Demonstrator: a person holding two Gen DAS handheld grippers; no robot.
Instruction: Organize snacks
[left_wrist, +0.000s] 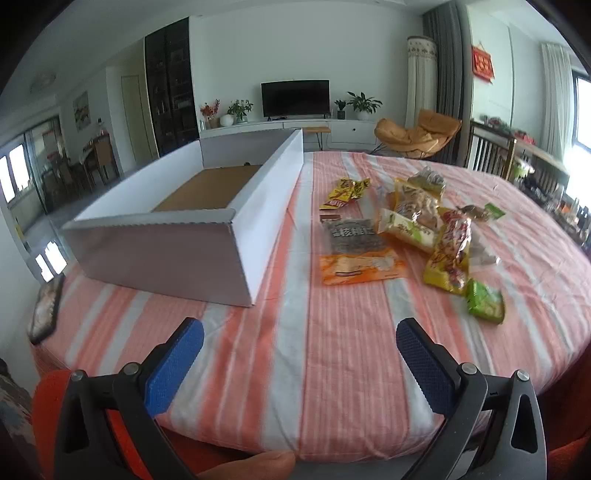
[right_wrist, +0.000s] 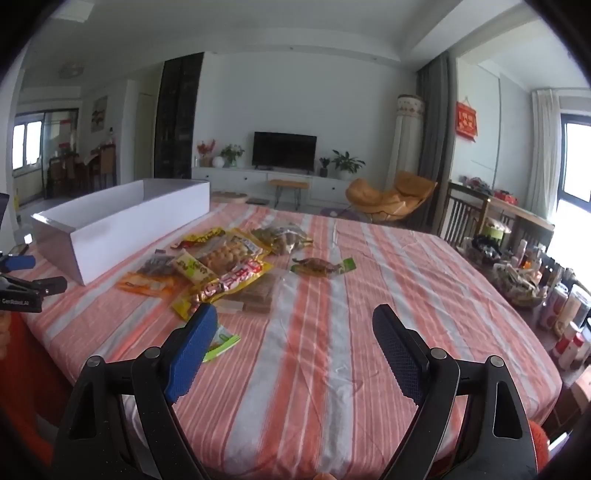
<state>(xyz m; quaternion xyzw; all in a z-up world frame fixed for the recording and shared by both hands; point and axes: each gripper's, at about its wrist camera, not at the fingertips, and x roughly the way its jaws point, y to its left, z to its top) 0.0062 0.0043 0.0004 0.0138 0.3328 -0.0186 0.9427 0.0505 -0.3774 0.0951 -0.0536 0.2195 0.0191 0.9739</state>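
A long white cardboard box (left_wrist: 177, 243) with a brown floor stands empty on the left of the striped tablecloth (left_wrist: 332, 350); the right wrist view shows the same box (right_wrist: 122, 225) at far left. Several snack packets lie in a heap to its right: an orange packet (left_wrist: 360, 269), a yellow-red packet (left_wrist: 452, 254), a green packet (left_wrist: 485, 301). In the right wrist view the heap (right_wrist: 221, 266) lies left of centre, and a green-tipped packet (right_wrist: 321, 266) lies apart. My left gripper (left_wrist: 299, 328) is open over bare cloth. My right gripper (right_wrist: 295, 314) is open too, nothing between its fingers.
The table ends close in front of both grippers. A side table (right_wrist: 535, 291) crowded with bottles and jars stands past the right edge. The other gripper (right_wrist: 22, 280) shows at the left border of the right wrist view. A dark tray (left_wrist: 46, 314) lies off the left edge.
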